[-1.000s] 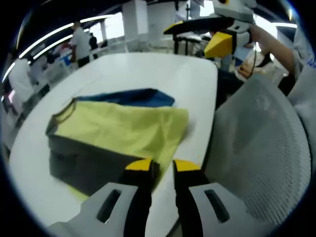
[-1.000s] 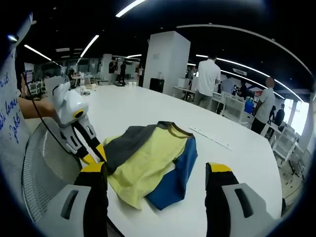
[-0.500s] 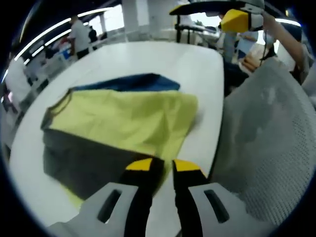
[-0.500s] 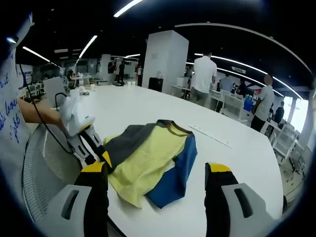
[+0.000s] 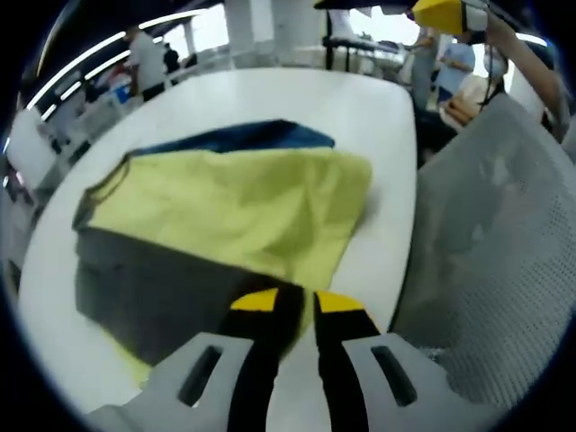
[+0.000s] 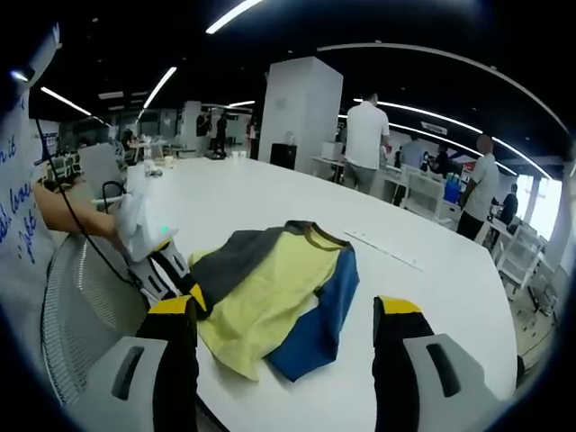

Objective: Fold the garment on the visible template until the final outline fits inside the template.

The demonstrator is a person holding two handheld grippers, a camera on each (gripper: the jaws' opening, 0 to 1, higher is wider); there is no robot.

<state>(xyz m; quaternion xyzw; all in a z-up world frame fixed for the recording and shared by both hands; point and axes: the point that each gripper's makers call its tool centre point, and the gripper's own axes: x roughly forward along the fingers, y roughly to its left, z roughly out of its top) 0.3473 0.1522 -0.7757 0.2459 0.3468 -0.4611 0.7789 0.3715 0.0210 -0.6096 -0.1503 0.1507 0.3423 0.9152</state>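
1. Garment (image 6: 270,297): one, yellow, grey and blue, lay partly folded near the tabletop (image 6: 270,198) edge beside the chair (image 5: 486,261); no template outline could be made out.
2. Left gripper (image 5: 286,302): one, jaws nearly together at the grey hem, apparently pinching it to carry a fold.
3. Right gripper (image 6: 283,306): one, jaws spread, hanging over the garment, holding nothing.

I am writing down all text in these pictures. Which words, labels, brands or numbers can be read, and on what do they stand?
Blue handwriting on the person's white shirt: cut off by the picture's edge and too blurred to read.
Garment, table, left gripper, right gripper: no text to see.
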